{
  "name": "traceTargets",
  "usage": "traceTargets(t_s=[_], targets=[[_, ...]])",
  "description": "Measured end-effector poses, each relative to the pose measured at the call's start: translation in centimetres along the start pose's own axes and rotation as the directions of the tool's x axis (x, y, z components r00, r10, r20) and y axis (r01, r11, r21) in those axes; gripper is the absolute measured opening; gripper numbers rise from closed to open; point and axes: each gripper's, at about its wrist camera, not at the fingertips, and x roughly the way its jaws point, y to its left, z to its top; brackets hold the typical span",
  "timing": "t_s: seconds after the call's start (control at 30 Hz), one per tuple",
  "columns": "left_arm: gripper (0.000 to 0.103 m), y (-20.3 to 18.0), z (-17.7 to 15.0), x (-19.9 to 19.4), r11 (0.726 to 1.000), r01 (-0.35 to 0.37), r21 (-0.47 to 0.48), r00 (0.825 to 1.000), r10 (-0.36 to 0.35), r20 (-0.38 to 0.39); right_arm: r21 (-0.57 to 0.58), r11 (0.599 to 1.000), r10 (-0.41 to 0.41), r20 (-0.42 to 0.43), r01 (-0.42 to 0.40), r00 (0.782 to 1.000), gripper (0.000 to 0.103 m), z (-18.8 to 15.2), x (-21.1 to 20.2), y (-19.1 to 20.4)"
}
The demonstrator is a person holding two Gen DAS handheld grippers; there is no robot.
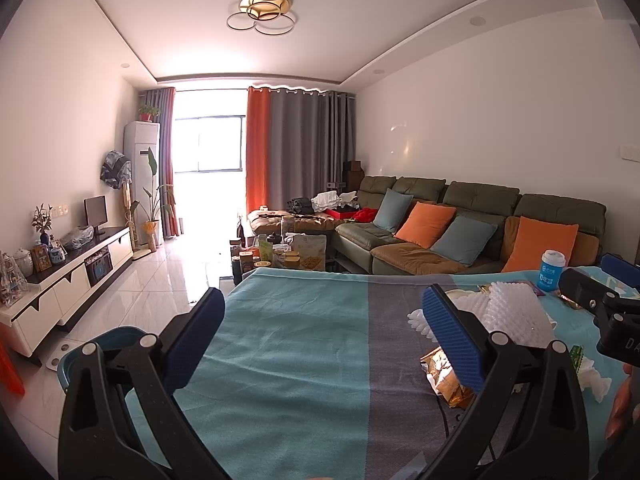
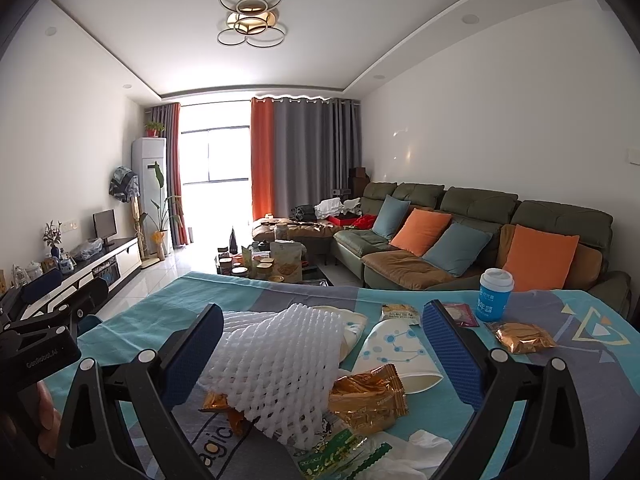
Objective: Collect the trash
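Observation:
Trash lies on a table under a teal and grey cloth [image 2: 160, 320]. In the right wrist view a white foam net [image 2: 276, 364] lies between my fingers, with gold wrappers [image 2: 370, 398], a tipped paper cup [image 2: 400, 356], a green wrapper [image 2: 336, 456], white tissue [image 2: 424, 444] and another gold wrapper [image 2: 524, 338] around it. My right gripper [image 2: 324, 344] is open above this pile. My left gripper [image 1: 324, 324] is open over bare cloth; a gold wrapper [image 1: 444, 376] and the foam net [image 1: 516, 312] lie by its right finger.
A blue and white cup [image 2: 494, 296] stands upright at the table's far right. A teal bin [image 1: 100, 344] sits on the floor at the table's left. A sofa [image 2: 480, 232] with cushions is behind, a cluttered coffee table [image 2: 264, 260] beyond.

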Motion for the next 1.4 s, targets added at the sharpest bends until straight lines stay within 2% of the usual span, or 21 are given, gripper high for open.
traceTargets(t_s=[0.4,0.57,0.77,0.93,1.0,1.13,1.2,1.27,1.3,1.4], targets=[[0.097,-0.4,-0.3,-0.2,1.000,0.009,0.003,1.000,-0.009,-0.003,0.003,1.000,0.003,0.003,-0.003,1.000,0.096,-0.1,0.1,-0.1],[0.097,-0.7,-0.4,-0.2,1.000,0.016,0.005,1.000,-0.016,-0.010,0.012,1.000,0.015,-0.020,-0.015,1.000,0.096,-0.3,0.5,-0.3],[0.097,-0.7,-0.6,0.4,1.000,0.029,0.004,0.999,-0.029,-0.033,0.050,0.997,0.071,-0.110,-0.065,0.991,0.096,-0.7,2.0,-0.6],[0.097,-0.7,-0.9,1.7,0.998,0.062,0.000,0.994,-0.062,-0.085,0.109,0.986,0.150,-0.202,-0.130,0.968,0.096,-1.3,4.0,-1.1],[0.097,-0.7,-1.1,2.3,0.996,0.089,-0.009,0.990,-0.089,-0.113,0.138,0.976,0.194,-0.226,-0.166,0.955,0.091,-1.6,4.4,-1.2],[0.097,-0.8,-1.5,3.7,0.982,0.180,-0.048,0.966,-0.186,-0.182,0.210,0.951,0.278,-0.273,-0.225,0.921,0.066,-2.4,5.5,-1.7],[0.097,-1.0,-1.7,4.6,0.969,0.238,-0.066,0.945,-0.247,-0.216,0.259,0.932,0.325,-0.288,-0.254,0.901,0.051,-2.8,5.9,-2.1],[0.097,-1.3,-1.8,5.4,0.953,0.286,-0.094,0.922,-0.301,-0.244,0.280,0.922,0.349,-0.296,-0.268,0.889,0.026,-3.1,6.0,-2.2],[0.097,-1.4,-1.9,5.9,0.939,0.324,-0.116,0.901,-0.344,-0.264,0.288,0.917,0.359,-0.298,-0.275,0.885,0.022,-3.2,6.0,-2.3],[0.091,-1.9,-2.3,7.3,0.913,0.376,-0.156,0.861,-0.407,-0.305,0.300,0.910,0.372,-0.292,-0.285,0.881,0.014,-3.5,5.9,-2.5]])
